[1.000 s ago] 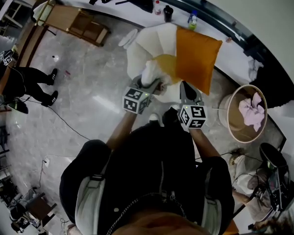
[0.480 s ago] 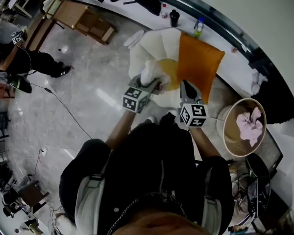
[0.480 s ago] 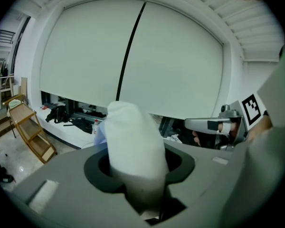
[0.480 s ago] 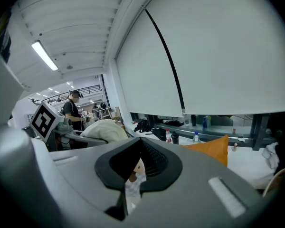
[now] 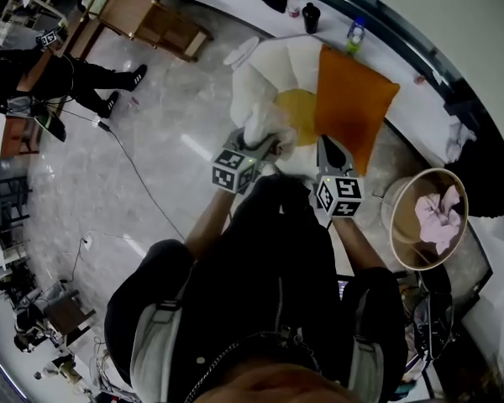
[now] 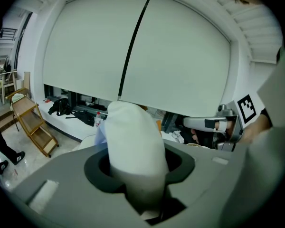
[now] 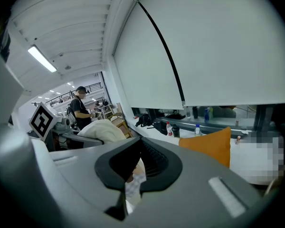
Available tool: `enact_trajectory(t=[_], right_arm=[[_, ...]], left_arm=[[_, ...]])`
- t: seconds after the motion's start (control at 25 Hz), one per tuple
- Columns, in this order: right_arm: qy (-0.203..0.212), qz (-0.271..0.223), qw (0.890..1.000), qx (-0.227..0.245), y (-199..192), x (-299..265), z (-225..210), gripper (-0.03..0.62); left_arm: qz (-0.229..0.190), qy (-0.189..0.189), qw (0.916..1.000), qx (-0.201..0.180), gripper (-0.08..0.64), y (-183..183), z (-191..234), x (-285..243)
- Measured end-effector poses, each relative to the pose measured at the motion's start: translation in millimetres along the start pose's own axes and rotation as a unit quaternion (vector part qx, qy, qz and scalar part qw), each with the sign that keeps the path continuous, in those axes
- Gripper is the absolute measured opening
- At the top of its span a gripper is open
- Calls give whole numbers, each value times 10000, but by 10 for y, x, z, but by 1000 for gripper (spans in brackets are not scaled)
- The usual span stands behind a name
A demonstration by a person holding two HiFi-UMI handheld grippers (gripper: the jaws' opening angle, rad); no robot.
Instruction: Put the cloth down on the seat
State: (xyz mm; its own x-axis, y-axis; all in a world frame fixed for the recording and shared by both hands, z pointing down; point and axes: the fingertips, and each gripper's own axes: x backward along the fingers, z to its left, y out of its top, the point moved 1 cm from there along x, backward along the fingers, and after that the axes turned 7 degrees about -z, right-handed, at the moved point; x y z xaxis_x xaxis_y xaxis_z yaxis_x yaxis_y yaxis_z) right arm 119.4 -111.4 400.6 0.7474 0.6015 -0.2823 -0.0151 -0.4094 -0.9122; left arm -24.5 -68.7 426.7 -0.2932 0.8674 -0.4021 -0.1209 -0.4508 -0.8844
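A white cloth (image 5: 259, 128) bunches up between the jaws of my left gripper (image 5: 265, 146), which is shut on it. In the left gripper view the cloth (image 6: 133, 141) stands up as a thick roll from the left gripper (image 6: 138, 177). It hangs just in front of the seat, a white chair (image 5: 269, 67) with a yellow seat pad (image 5: 299, 112) and an orange cushion (image 5: 354, 104) leaning on its back. My right gripper (image 5: 328, 147) is beside it, pointing at the orange cushion. In its own view the right gripper (image 7: 131, 174) has its jaws together, with only a thin slit between them.
A round basket (image 5: 401, 225) with a pink cloth (image 5: 440, 218) stands on the floor to the right of the seat. Bottles (image 5: 355, 34) line a ledge behind the chair. A wooden rack (image 5: 155, 19) and a person (image 5: 42, 72) are at the far left, with a cable across the floor.
Both grippers hold nearly the same pose and the cloth stays gripped. The head view has turned a little, so the chair, basket and the person at the left have slid in the frame.
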Motion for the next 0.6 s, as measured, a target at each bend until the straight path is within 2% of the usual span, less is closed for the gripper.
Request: enact_trajectory(t=[0.2, 0.44, 0.6], right_arm=[[-94, 270, 9996, 89, -97, -183, -87, 2], [-301, 412, 9987, 9, -177, -496, -275, 2], [-346, 460, 9978, 325, -259, -685, -383, 2]], left_arm=[[68, -90, 9999, 49, 173, -52, 156, -186], [175, -142, 9997, -100, 172, -103, 458, -504], [184, -102, 9994, -271, 172, -193, 621, -740]])
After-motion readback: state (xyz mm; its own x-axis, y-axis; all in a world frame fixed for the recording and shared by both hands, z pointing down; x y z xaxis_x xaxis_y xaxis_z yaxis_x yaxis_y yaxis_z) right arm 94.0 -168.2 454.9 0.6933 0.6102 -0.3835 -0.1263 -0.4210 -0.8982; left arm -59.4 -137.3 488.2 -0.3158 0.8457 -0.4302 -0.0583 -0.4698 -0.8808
